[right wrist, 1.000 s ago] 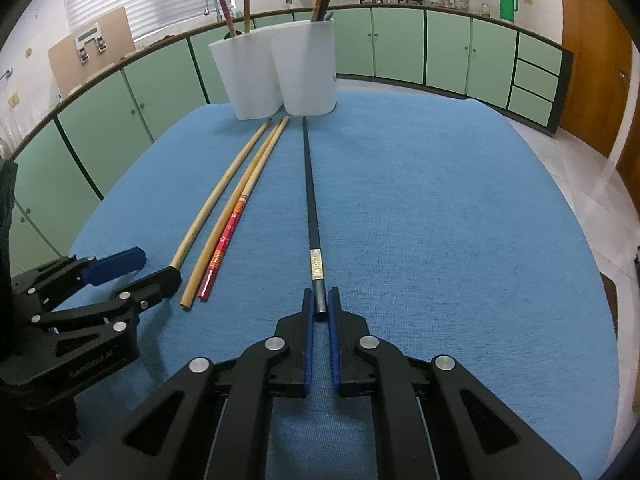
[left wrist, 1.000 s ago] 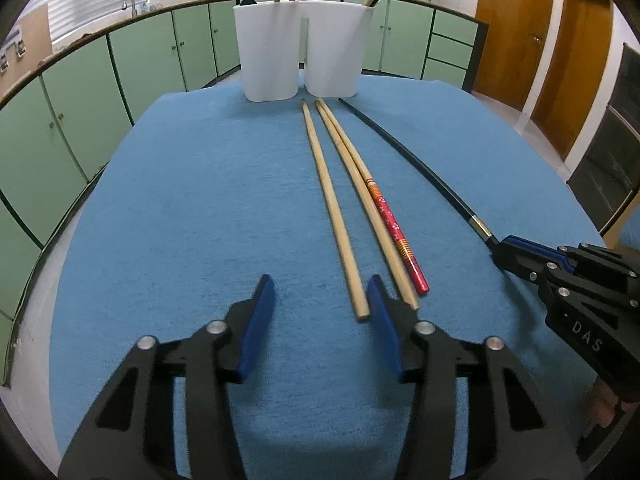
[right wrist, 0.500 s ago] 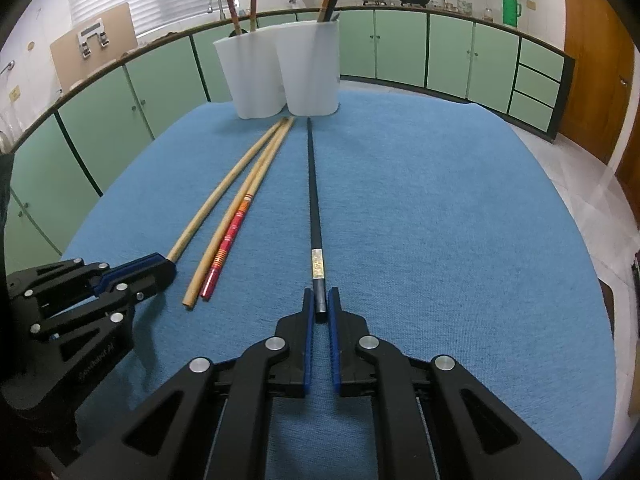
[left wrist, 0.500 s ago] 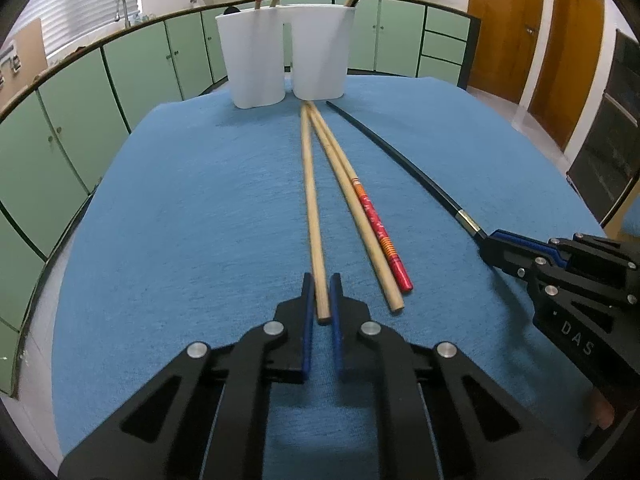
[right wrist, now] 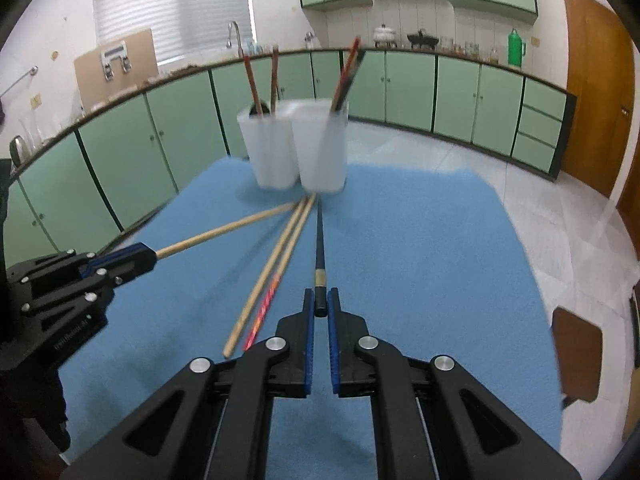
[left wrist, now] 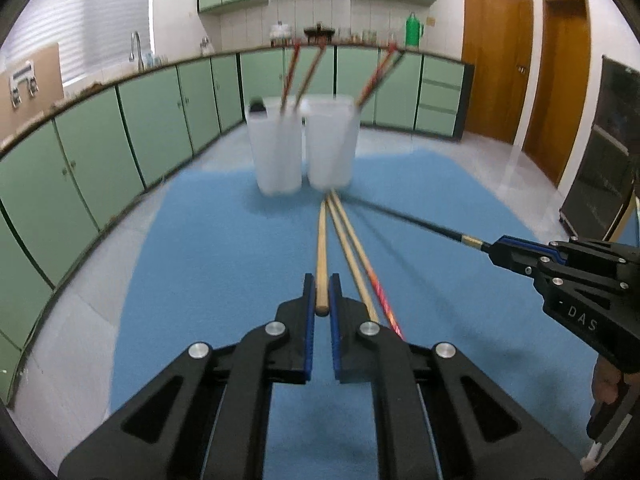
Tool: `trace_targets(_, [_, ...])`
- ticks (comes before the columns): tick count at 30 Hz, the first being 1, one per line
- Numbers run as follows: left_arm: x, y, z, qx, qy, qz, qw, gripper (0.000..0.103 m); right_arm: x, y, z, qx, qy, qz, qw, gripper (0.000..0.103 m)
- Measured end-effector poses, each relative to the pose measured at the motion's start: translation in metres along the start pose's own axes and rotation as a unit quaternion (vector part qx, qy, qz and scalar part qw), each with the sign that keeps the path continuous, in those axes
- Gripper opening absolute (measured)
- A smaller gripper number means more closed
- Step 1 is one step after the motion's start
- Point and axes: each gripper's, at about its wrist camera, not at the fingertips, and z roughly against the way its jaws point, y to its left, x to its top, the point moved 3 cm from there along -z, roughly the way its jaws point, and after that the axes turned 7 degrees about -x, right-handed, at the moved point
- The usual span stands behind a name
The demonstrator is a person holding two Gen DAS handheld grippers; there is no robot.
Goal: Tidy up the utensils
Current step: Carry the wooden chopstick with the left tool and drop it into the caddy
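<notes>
My left gripper [left wrist: 321,294] is shut on the near end of a plain wooden chopstick [left wrist: 321,248] and holds it raised above the blue cloth [left wrist: 224,248]; it also shows in the right wrist view [right wrist: 132,258]. My right gripper [right wrist: 320,306] is shut on the near end of a black chopstick [right wrist: 319,240], also lifted; it shows in the left wrist view [left wrist: 504,250]. A second wooden chopstick [left wrist: 352,252] and a red-patterned one [left wrist: 382,292] lie on the cloth. Two white cups [left wrist: 280,148] [left wrist: 330,144] stand at the far edge, each with chopsticks in it.
The blue cloth covers a table with its edges near on the left and right. Green kitchen cabinets [left wrist: 120,120] run around the back. Wooden doors [left wrist: 496,60] are at the right. A brown chair seat [right wrist: 576,348] is beside the table on the right.
My left gripper closed on the wooden chopstick, then both grippers lifted their chopsticks' near ends off the cloth and tilted the view up. The other two chopsticks stayed put.
</notes>
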Motion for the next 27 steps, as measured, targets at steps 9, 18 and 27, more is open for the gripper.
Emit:
trace_targets(9, [0.062, 0.003, 0.042, -0.014, -0.072, -0.013, 0.9972, 0.006, 0.068, -0.004, 0.035, 0.023, -0.055, 0.014, 0.998, 0.006])
trace_targets(18, [0.105, 0.006, 0.053, -0.037, -0.104, -0.023, 0.9937, 0.006, 0.128, -0.003, 0.044, 0.059, -0.064, 0.021, 0.996, 0.006])
trace_targets(27, [0.146, 0.008, 0.076, -0.049, -0.152, -0.029, 0.9867, 0.006, 0.179, -0.001, 0.062, 0.094, -0.092, 0.028, 0.991, 0.006])
